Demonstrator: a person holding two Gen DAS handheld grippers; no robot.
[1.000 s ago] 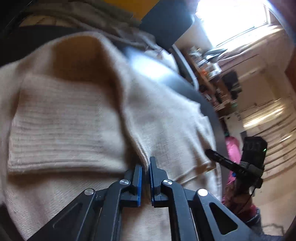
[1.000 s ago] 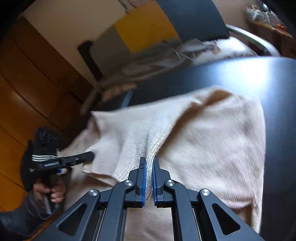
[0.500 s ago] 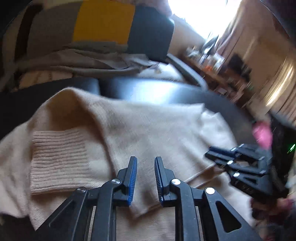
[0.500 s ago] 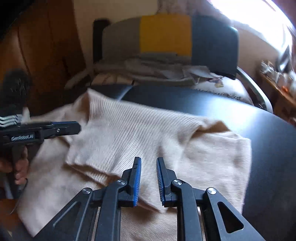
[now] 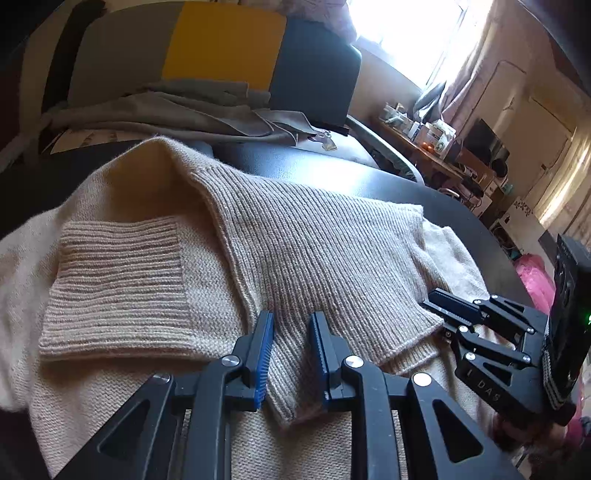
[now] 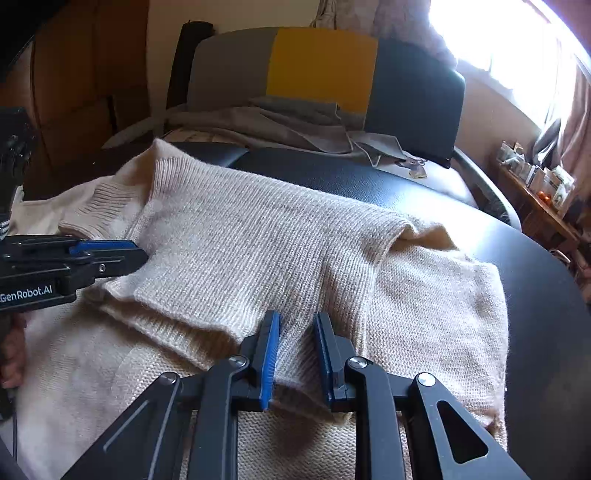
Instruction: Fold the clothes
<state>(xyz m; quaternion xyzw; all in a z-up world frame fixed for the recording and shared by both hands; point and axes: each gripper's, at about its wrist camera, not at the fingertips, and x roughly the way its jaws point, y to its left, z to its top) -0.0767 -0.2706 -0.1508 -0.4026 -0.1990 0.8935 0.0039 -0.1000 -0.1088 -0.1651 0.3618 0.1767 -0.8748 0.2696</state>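
both grippers sit parted with nothing pinched. big black bench (image 6: 517, 295) carries the cream sweater (image 6: 240, 251), a flap laid over its body. left gripper (image 5: 291, 354) and right gripper (image 6: 295, 354) straddle that flap's edge. probably mid-fold; next needs a fresh pinch.

Home, lived-in room. Far side: upholstered chair (image 6: 325, 74) with grey, yellow and dark blue back panels, grey clothes (image 6: 295, 125) heaped on its seat. Bright window (image 5: 406, 33) with pinkish curtains (image 5: 461, 81) far right. Cluttered wooden side table (image 5: 436, 147) under it, small household items on top, too small to identify. Wood-panelled wall (image 6: 92, 92) far left. Dark glossy surface (image 6: 535, 295) near, knit sweater (image 6: 258, 251) spread on it.
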